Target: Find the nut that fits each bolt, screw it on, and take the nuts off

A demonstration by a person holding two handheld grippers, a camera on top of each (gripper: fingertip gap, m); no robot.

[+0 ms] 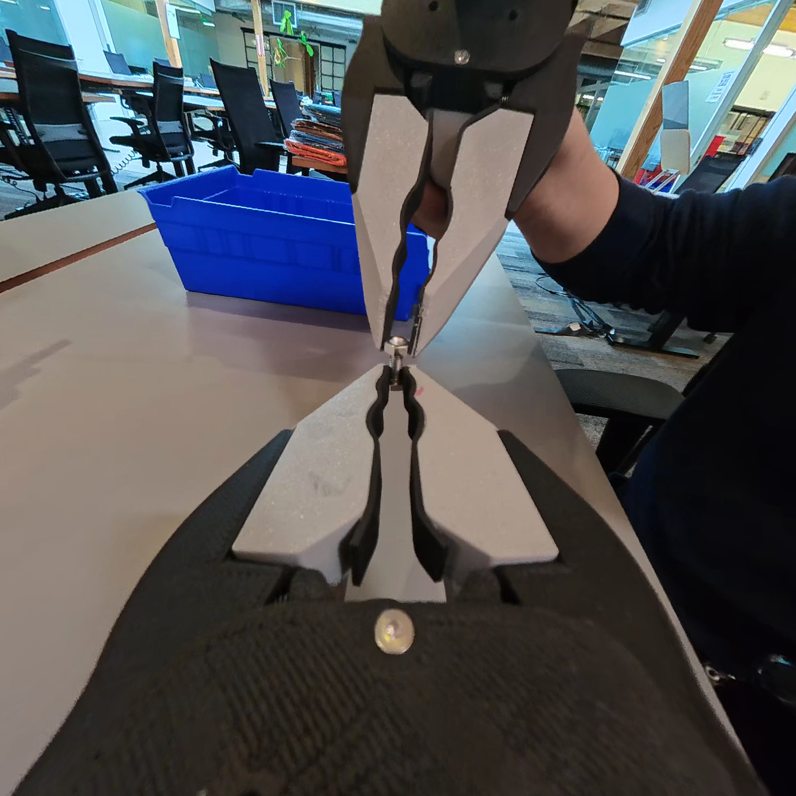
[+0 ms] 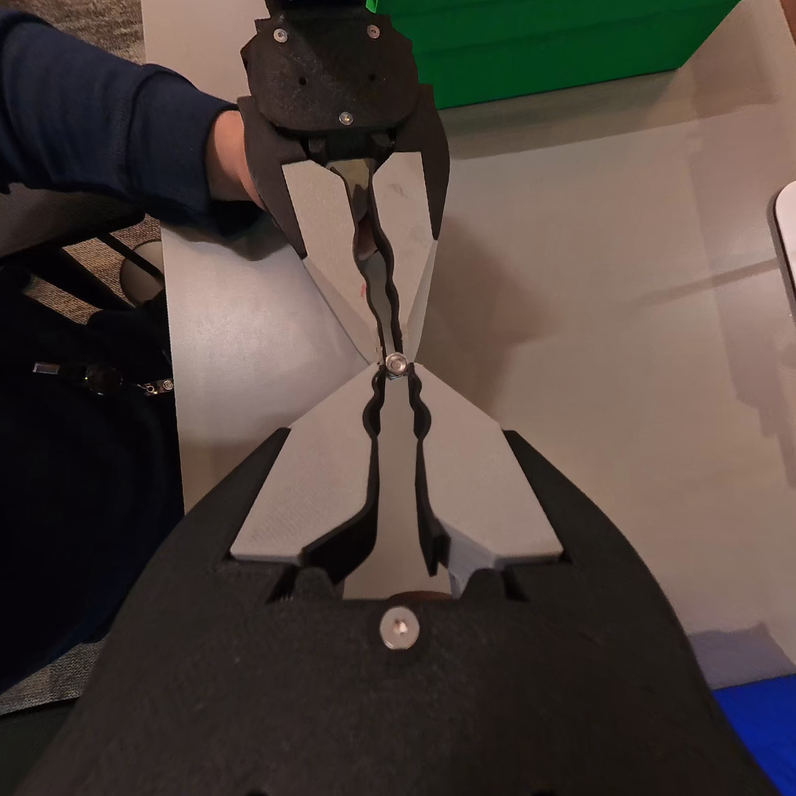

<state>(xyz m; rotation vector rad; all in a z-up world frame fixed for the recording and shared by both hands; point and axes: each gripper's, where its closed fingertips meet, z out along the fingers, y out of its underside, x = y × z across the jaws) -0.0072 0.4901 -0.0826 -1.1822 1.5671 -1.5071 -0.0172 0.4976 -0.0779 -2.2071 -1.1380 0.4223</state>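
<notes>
My left gripper [image 1: 395,375] reaches up from the bottom of the left wrist view, shut on the lower end of a small silver bolt [image 1: 395,366] held above the grey table [image 1: 129,387]. My right gripper [image 1: 398,349] comes down from the top, fingertips closed around a silver hex nut [image 1: 393,344] on the bolt's upper end. In the right wrist view the right gripper [image 2: 395,375] grips the nut [image 2: 396,364], seen end on. The left gripper [image 2: 390,351] meets it tip to tip from above. The bolt's shaft is mostly hidden there.
A blue plastic bin [image 1: 267,250] stands on the table behind the grippers, its corner showing in the right wrist view [image 2: 758,732]. A green bin [image 2: 538,51] sits at the far side. A white object [image 2: 786,241] lies at the right edge. Office chairs [image 1: 56,129] stand beyond. Left and right tips are no more than a few centimetres apart. From either gripper's tips it is about 35 cm to the white object [image 2: 786,241].
</notes>
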